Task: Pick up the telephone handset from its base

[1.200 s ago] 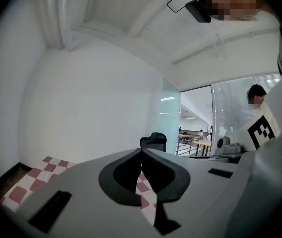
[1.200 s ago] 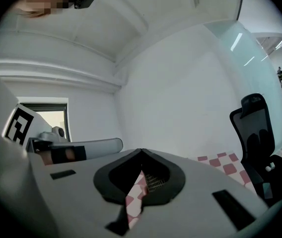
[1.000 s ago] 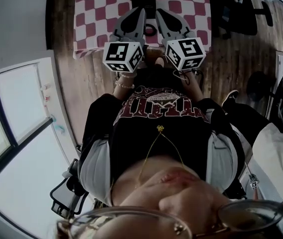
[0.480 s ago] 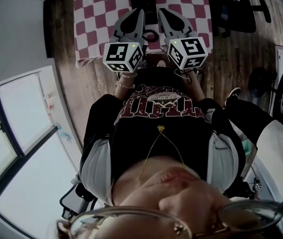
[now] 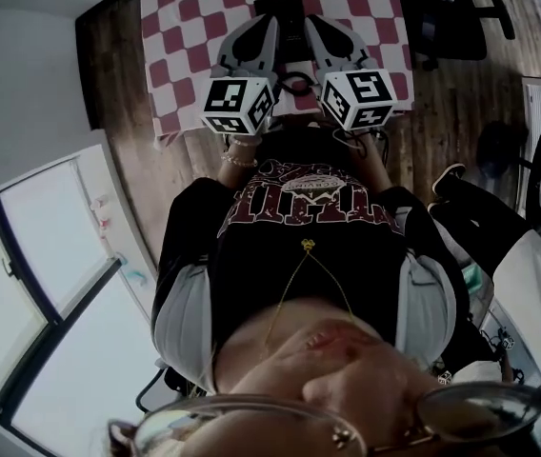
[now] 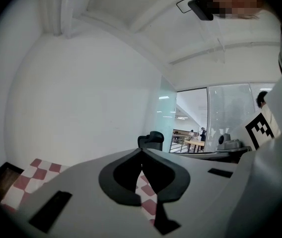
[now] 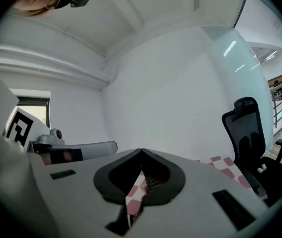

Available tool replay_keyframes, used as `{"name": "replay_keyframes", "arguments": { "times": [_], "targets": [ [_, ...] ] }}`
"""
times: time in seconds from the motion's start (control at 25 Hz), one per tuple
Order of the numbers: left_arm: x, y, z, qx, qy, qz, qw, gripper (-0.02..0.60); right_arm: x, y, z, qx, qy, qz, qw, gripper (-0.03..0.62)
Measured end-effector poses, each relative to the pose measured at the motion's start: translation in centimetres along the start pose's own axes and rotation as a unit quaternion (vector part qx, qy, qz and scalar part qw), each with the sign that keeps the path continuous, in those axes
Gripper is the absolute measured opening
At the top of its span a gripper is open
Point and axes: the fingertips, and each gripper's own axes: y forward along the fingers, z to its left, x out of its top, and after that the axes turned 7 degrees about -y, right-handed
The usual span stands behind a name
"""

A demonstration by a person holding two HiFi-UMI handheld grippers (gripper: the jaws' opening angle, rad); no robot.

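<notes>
A black telephone (image 5: pixel 279 11) sits on the red-and-white checked tablecloth (image 5: pixel 194 27) at the top of the head view; its handset cannot be told apart from the base. Both grippers point at it from the near side. My left gripper (image 5: pixel 259 32) has its marker cube (image 5: pixel 236 106) by the table's edge, and my right gripper (image 5: pixel 318 32) has its cube (image 5: pixel 357 99) beside it. In the left gripper view the left gripper (image 6: pixel 141 151) has its jaws together with nothing between them. The right gripper (image 7: pixel 141 151) looks the same; only checked cloth shows through its gap.
A black office chair (image 5: pixel 463 19) stands on the wooden floor (image 5: pixel 451 112) right of the table, and also shows as the chair (image 7: pixel 252 133) in the right gripper view. A window (image 5: pixel 23 284) lies at the left. Another person's sleeve (image 5: pixel 537 293) is at the right edge.
The table and telephone have slid lower in the head view, showing more cloth. Both grippers stay side by side and shut, reaching slightly further over the table's edge.
</notes>
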Motion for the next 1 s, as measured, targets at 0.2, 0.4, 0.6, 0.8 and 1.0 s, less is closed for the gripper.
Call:
{"name": "replay_keyframes", "arguments": {
  "times": [0.2, 0.4, 0.6, 0.8, 1.0],
  "targets": [
    [-0.4, 1.1, 1.6, -0.017, -0.003, 0.016, 0.9997, 0.009, -0.3, 1.8, -0.1, -0.017, 0.003, 0.008, 1.0, 0.017],
    [-0.7, 2.0, 2.9, -0.032, -0.005, 0.029, 0.9991, 0.009, -0.9, 3.3, -0.2, -0.031, 0.009, 0.016, 0.999, 0.017],
    [-1.4, 2.3, 4.4, -0.041, -0.006, 0.043, 0.9982, 0.009, -1.6, 4.4, 0.1, -0.043, 0.013, 0.023, 0.999, 0.017],
    [-2.6, 2.4, 5.9, -0.049, -0.007, 0.06, 0.997, 0.009, -2.4, 5.0, -0.2, -0.062, 0.019, 0.028, 0.998, 0.017],
    [-3.7, 2.6, 6.9, -0.055, -0.007, 0.074, 0.9957, 0.009, -2.8, 5.3, -0.6, -0.079, 0.024, 0.028, 0.996, 0.017]
  ]
}}
